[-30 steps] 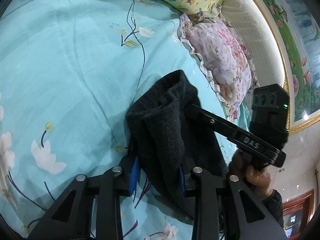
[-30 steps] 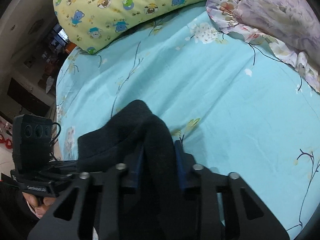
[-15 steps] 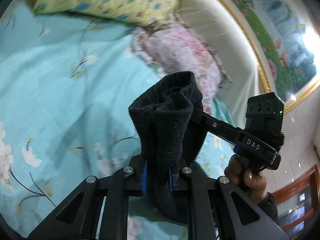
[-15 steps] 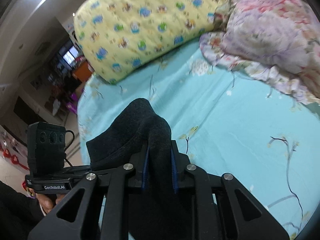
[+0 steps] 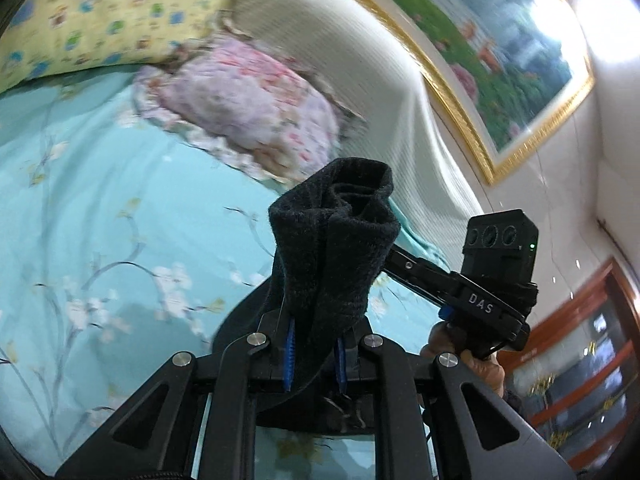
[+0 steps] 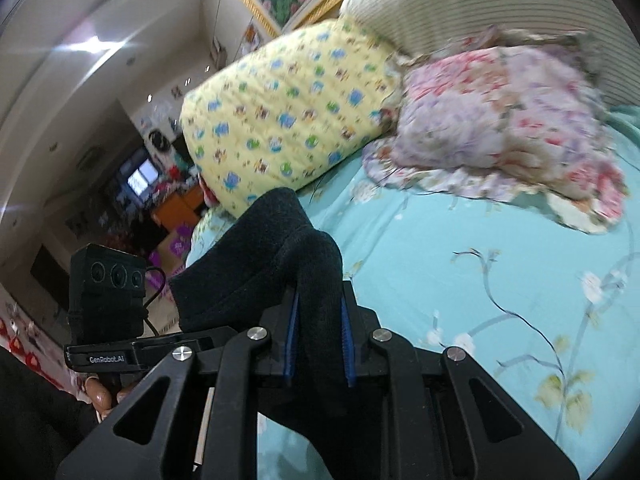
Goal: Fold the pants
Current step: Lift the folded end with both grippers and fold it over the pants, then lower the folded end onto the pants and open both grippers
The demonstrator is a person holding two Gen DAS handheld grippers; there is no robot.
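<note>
Above floral bedsheet [image 5: 100,184], left gripper [image 5: 313,354] and right gripper [image 6: 318,344] each pinch black pants [image 5: 332,248].

The pants [image 5: 336,252] are hiding the tips of the right gripper [image 5: 384,258] in the left wrist view, and their lower part is running behind the left gripper [image 5: 313,354] and out of sight. The flowered pillow [image 6: 500,120] beyond the pants is blurring in both views. Left of the pants, the cluttered room [image 6: 148,192] is showing too small and smeared to tell apart.
</note>
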